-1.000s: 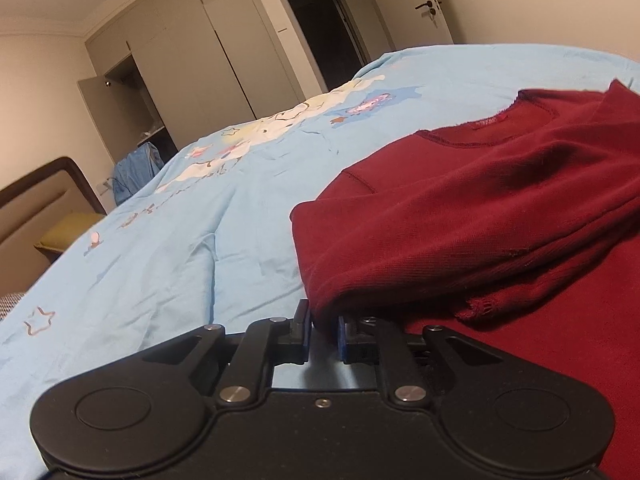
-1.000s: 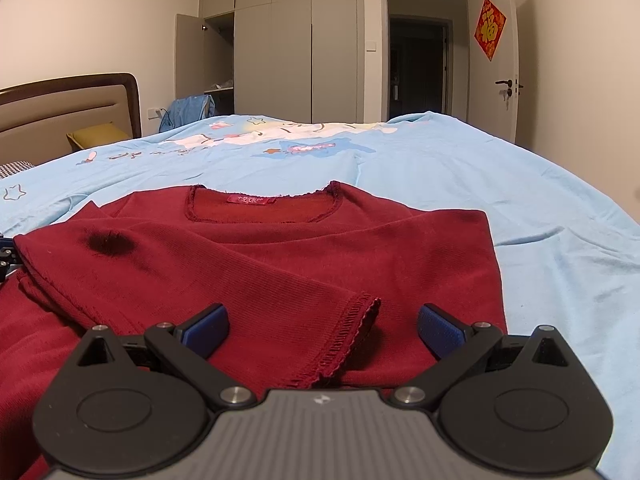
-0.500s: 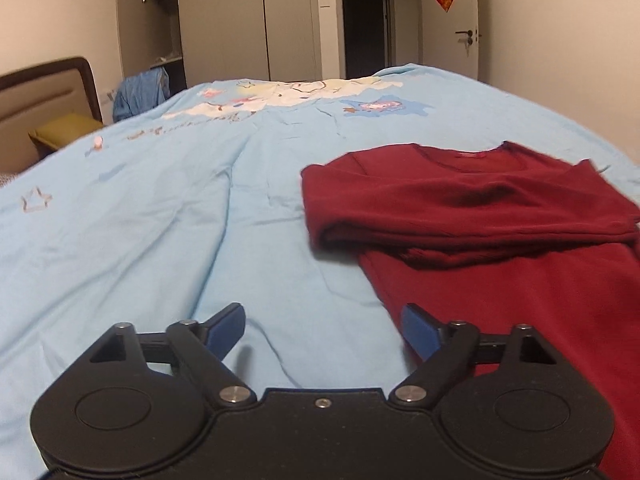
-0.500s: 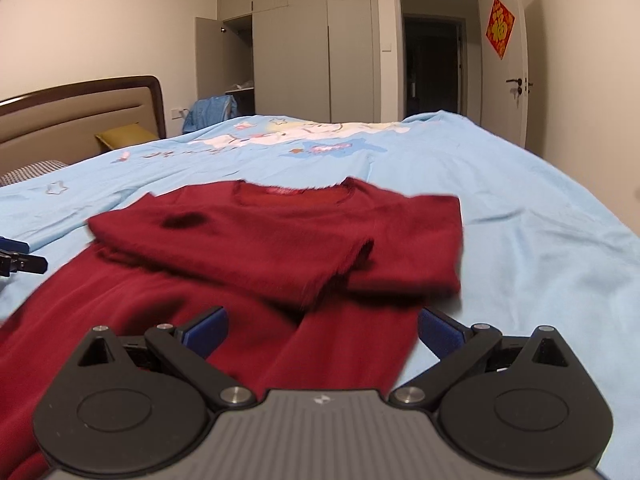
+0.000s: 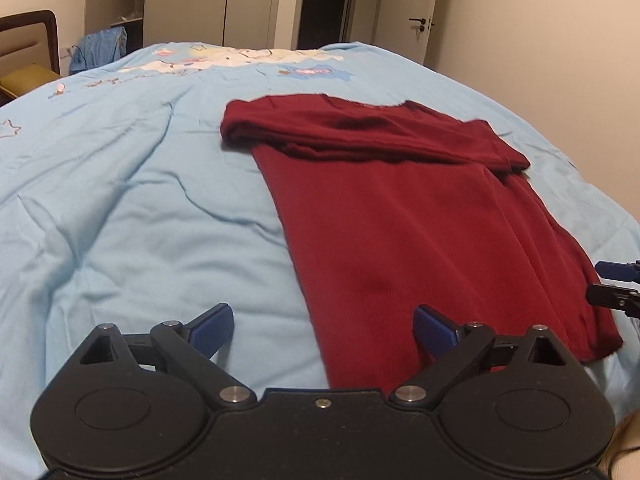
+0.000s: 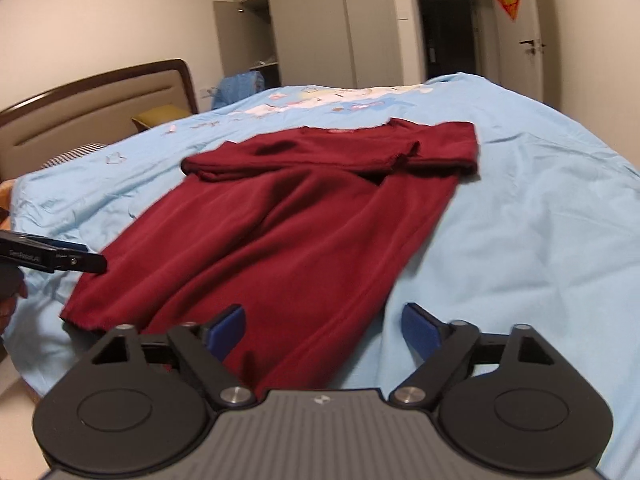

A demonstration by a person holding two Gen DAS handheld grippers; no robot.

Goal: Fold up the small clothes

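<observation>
Lying flat on the light blue sheet (image 5: 120, 208), the red top (image 5: 420, 216) has both sleeves folded across the chest, collar at the far end and hem nearest the cameras. Left gripper (image 5: 323, 326) is spread wide with nothing in it, sitting low over the hem's left corner. Right gripper (image 6: 322, 326) is spread wide too, empty, over the hem's right side. Wardrobe (image 6: 312, 28) and headboard (image 6: 92, 108) sit behind the bed.
</observation>
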